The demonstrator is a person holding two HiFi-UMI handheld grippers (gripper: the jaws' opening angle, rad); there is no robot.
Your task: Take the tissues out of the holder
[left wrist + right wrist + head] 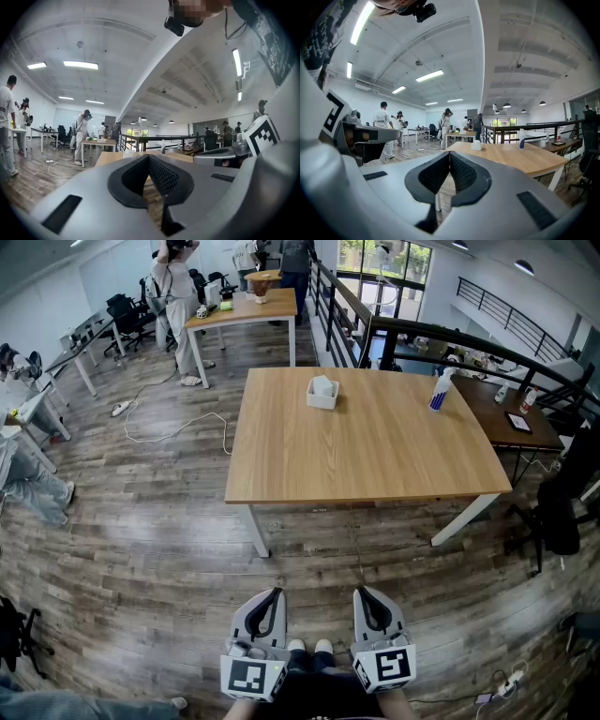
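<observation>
1. Two grippers are held low and side by side at the bottom of the head view, over the plank floor (pixel 141 549) and just ahead of the person's shoes (pixel 298 647). They are the left gripper (pixel 275 596) and the right gripper (pixel 362 594).
2. Both have their jaws pressed together at the tips with nothing between them. Each gripper view shows the ribbed pads (pixel 461 172) meeting in a closed point.
3. The white tissue holder (pixel 322 397) stands on the wooden table (pixel 375 465), near its far edge and left of the middle. Tissues (pixel 322 382) stick up out of its top.
4. The holder is well apart from both grippers. The table's near edge lies ahead of them, and the holder sits farther off across the tabletop.
5. In the right gripper view the holder shows small, just above and to the right of the closed tips.
6. A spray bottle (pixel 440 390) stands on the same table toward the far right corner, apart from the holder.
</observation>
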